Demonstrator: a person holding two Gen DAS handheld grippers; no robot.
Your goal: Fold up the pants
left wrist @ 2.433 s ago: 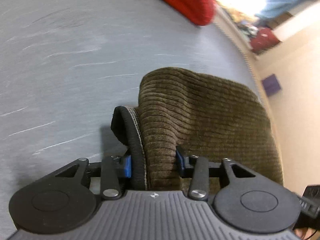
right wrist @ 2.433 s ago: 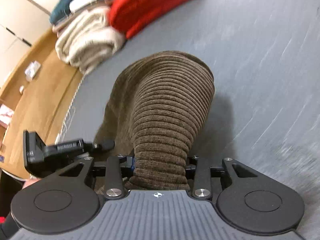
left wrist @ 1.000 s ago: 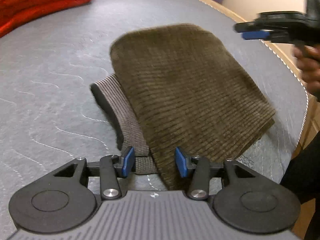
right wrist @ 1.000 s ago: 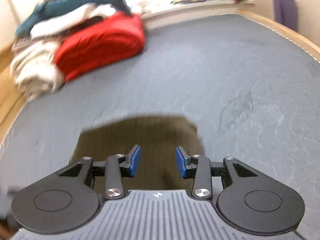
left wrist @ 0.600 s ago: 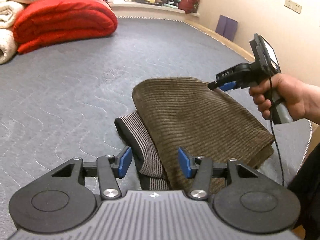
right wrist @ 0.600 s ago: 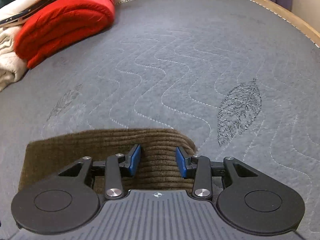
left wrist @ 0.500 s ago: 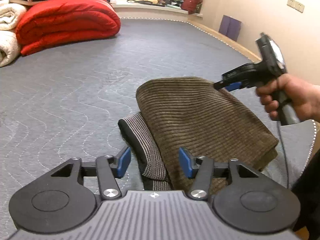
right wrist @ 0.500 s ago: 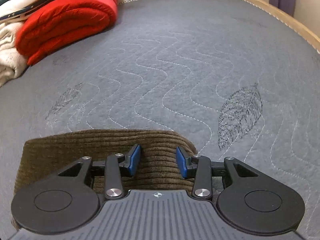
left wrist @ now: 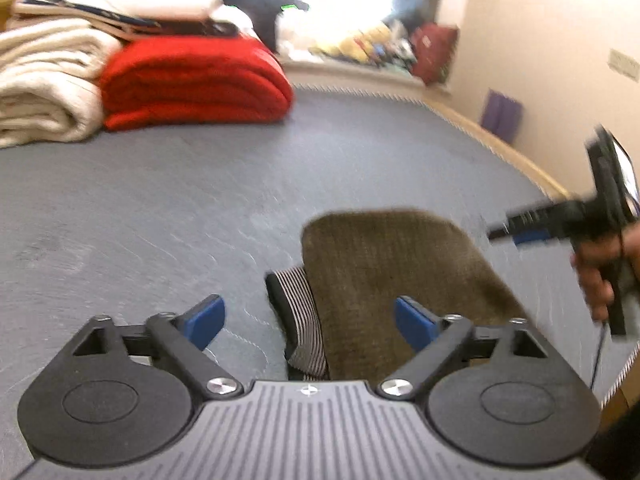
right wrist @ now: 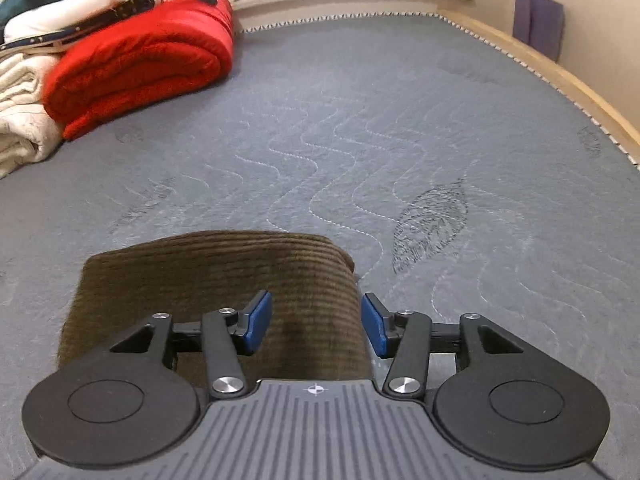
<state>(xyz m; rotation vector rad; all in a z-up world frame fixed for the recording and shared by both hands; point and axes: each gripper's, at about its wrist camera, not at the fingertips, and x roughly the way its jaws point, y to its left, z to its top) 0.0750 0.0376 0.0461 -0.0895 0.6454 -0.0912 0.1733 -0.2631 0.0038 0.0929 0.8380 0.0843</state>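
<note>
Pants (left wrist: 392, 276), brown corduroy, lie folded into a compact rectangle on a grey quilted mattress (right wrist: 400, 120), directly below and ahead of both tools. A striped waistband lining (left wrist: 300, 312) peeks out from the folded stack on the side nearest the left hand-held gripper's (left wrist: 310, 320) left finger.

The left hand-held gripper hovers above the near end of the pants. Its jaws have just been opening and now stand spread wide, with nothing pinched; the cloth lies below the gap, untouched by the blue pads (left wrist: 206, 318).

The right hand-held gripper (right wrist: 316, 324) sits over the opposite edge of the bundle. Its jaws have also just been opening and stand partly spread, apart from the cloth beneath them. From the left camera it appears off to the right, held in a person's hand (left wrist: 600, 276).

Far ahead of both tools, a folded red blanket (right wrist: 140, 60) and cream blankets (left wrist: 44, 84) are stacked at the far side of the mattress, well apart from the pants.

The fold looks finished and this seems to be the letting-go step. Next, both tools likely need only to lift clear without snagging the top layer, perhaps tucking the striped lining in first.
</note>
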